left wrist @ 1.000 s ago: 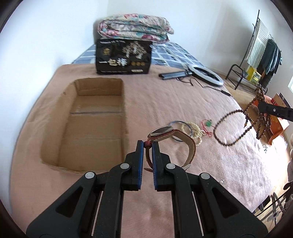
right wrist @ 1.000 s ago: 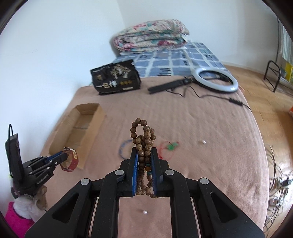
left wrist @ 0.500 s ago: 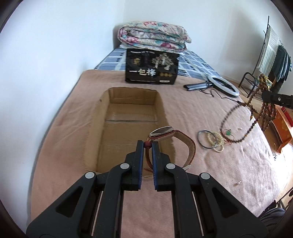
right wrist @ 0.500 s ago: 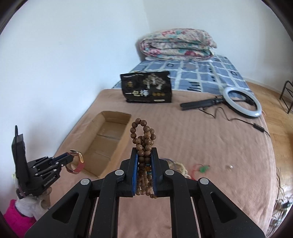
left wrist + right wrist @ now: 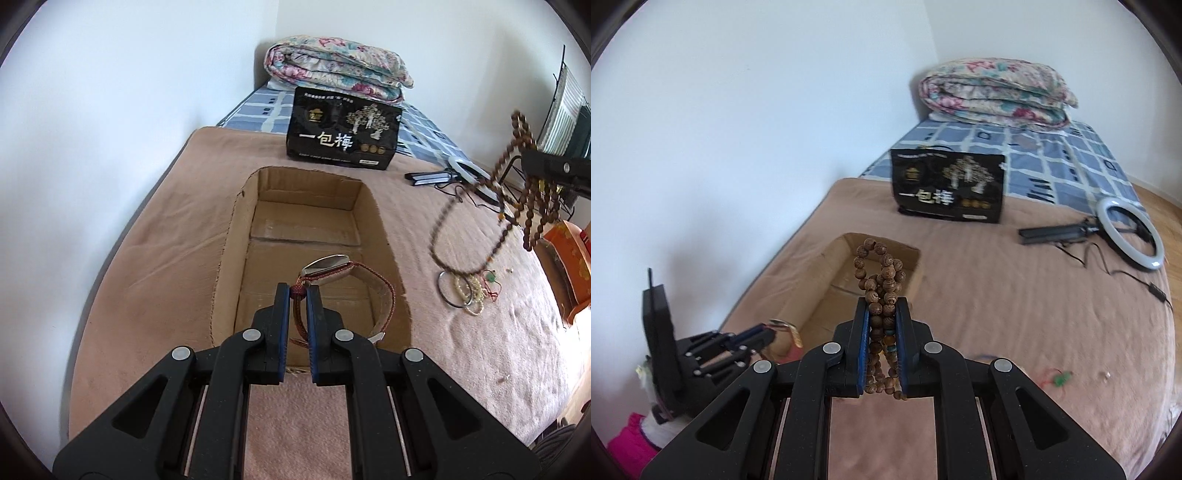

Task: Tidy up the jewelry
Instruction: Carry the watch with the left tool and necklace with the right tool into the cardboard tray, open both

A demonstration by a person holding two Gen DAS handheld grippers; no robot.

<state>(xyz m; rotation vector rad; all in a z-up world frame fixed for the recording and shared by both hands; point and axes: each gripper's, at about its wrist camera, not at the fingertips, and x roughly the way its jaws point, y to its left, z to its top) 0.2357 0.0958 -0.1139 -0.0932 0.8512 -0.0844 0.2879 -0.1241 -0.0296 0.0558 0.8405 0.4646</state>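
My left gripper (image 5: 297, 291) is shut on the strap of a watch (image 5: 328, 266) with a brown band, held over the near end of an open cardboard box (image 5: 240, 206) on the bed. My right gripper (image 5: 882, 306) is shut on a wooden bead necklace (image 5: 881, 273), whose loops hang in the air; it shows at the right of the left wrist view (image 5: 532, 199). The box (image 5: 827, 254) lies ahead and left of the right gripper. A metal bangle (image 5: 445, 293) and pale bead bracelets (image 5: 471, 290) lie on the blanket right of the box.
A black printed bag (image 5: 343, 136) stands beyond the box, with a folded floral quilt (image 5: 336, 70) behind it. A ring light (image 5: 1130, 230) with its cable lies at the far right. A white wall runs along the left. A red-green trinket (image 5: 1058, 378) lies on the blanket.
Both grippers have moved left towards the box. The watch now hangs over the box's near end, and the necklace has swung closer to the box.
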